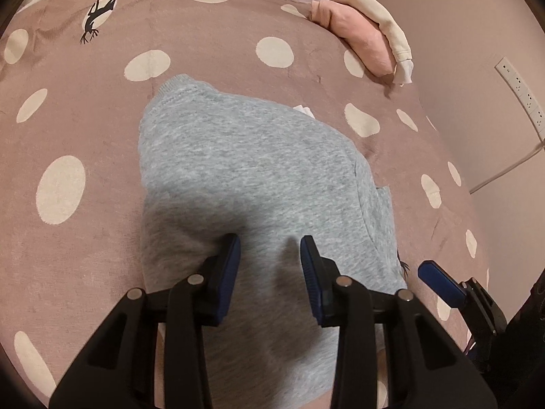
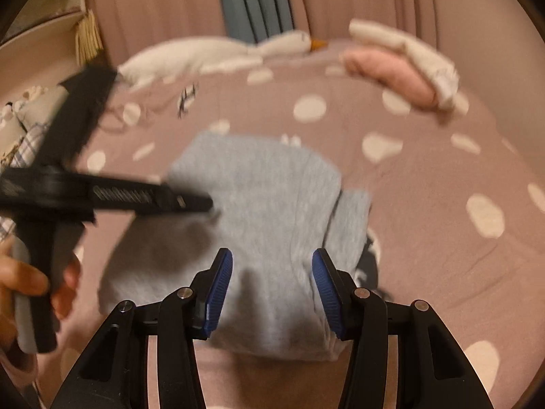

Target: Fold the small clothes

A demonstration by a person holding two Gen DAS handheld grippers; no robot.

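Above the grey garment [image 1: 245, 184], the left tool [image 1: 269, 255] hung wide and empty; the right tool [image 2: 272, 272] likewise (its view blurred). It lay folded on the dotted bedspread [image 1: 85, 136], long axis running away, ribbed end farthest.

One grey garment [image 1: 259, 170] lies on the one spotted bedspread [image 1: 85, 129]. Two folded pieces are stacked at the far edge — one pink [image 1: 354, 37], one cream [image 1: 371, 17]. Two grippers — left [image 1: 270, 252], right [image 2: 272, 266]. One goose plush [image 2: 218, 54].
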